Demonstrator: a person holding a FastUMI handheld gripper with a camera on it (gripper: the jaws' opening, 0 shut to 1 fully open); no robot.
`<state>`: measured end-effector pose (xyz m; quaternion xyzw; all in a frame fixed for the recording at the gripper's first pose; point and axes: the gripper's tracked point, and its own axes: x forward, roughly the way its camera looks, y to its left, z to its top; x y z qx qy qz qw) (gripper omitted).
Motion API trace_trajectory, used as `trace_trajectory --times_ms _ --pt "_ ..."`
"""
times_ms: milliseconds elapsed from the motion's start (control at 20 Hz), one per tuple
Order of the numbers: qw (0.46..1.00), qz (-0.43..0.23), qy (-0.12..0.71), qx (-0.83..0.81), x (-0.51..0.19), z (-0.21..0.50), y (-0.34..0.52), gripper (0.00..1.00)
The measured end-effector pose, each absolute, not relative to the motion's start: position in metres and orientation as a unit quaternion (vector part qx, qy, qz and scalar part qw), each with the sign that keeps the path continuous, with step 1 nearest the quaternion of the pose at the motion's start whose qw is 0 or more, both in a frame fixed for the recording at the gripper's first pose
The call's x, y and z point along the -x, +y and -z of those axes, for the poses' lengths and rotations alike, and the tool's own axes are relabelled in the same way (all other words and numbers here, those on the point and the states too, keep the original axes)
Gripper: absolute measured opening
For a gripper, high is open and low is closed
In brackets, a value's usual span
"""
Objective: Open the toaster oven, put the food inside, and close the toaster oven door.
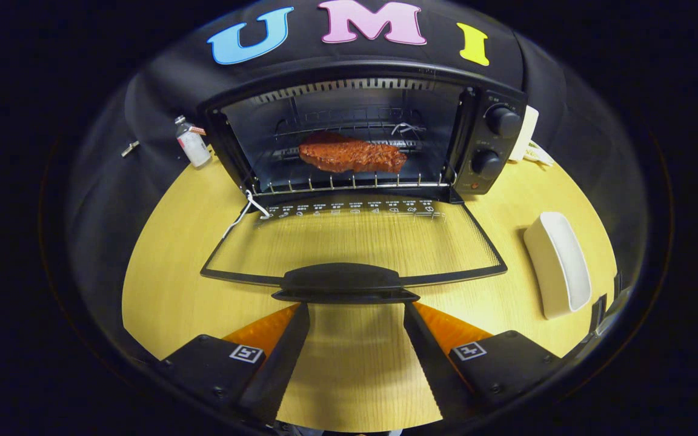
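A small bottle [192,143] is seen standing on the wooden table [161,266], just left of the toaster oven [361,130]. Inside the oven, a brown piece of meat [352,155] is laid on the wire rack [349,181]. The glass door [355,242] is folded down flat, its handle [344,283] lying just ahead of the fingertips. The gripper [356,306] is held spread apart, with nothing between its fingers. To the right, a white dish [558,263] is set on the table.
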<state>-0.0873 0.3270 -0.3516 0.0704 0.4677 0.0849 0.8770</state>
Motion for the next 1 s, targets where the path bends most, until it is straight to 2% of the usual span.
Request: trace_trajectory --times_ms 450,1000 --pt "0.904 -0.095 0.408 -0.090 0.076 0.297 0.320 0.97" --pt "0.942 -0.096 0.313 -0.078 0.028 0.230 0.302 0.99"
